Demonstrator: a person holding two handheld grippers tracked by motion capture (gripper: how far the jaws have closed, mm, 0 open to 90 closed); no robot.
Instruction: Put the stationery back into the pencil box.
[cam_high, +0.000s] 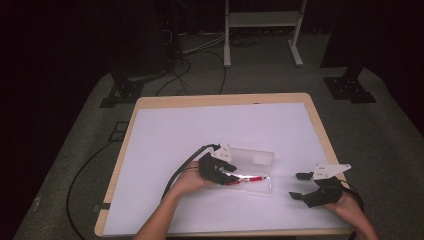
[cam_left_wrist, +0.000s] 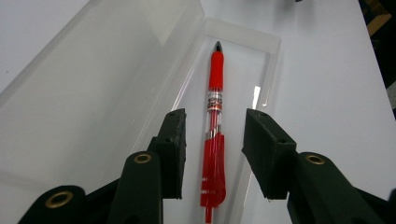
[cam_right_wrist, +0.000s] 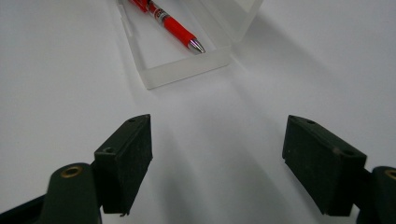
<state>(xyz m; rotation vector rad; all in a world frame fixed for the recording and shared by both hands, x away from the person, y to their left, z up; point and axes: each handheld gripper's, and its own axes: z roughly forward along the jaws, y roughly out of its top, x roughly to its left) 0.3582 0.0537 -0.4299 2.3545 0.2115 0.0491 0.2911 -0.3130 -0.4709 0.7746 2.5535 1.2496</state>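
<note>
— Forearms come in nearest the camera in the high view, each hand carrying a gripper. Take the case (cam_high: 252, 170) as the landmark: where does everything sit?

— Left first. On the case's left end, the left gripper (cam_high: 231, 172) hangs over it, its cable curling off toward the table (cam_high: 220, 99) edge on that side. In the left gripper view, its pads (cam_left_wrist: 175, 151) stand apart on either side of the pen (cam_left_wrist: 215, 126), with a gap on each side. Nothing is pinched; the jaws are open.

— And the pen itself?

— Lying flat inside the case's tray, along its length, red barrel with a clear band in the middle and the clip end toward the left gripper. Its tip points toward the tray's far end wall. The hinged lid (cam_left_wrist: 93, 79) lies open beside the tray, on the side away from the person.

— What is under the case?

— White sheet (cam_high: 200, 130) covering most of the table; the case rests on it.

— To the right?

— Right gripper (cam_high: 298, 186), a little way beyond the case's right end and clear of it. Its jaws are spread wide with only the sheet between them. From the right gripper view, the tray's end wall and the pen's metal tip (cam_right_wrist: 197, 45) lie ahead.
</note>
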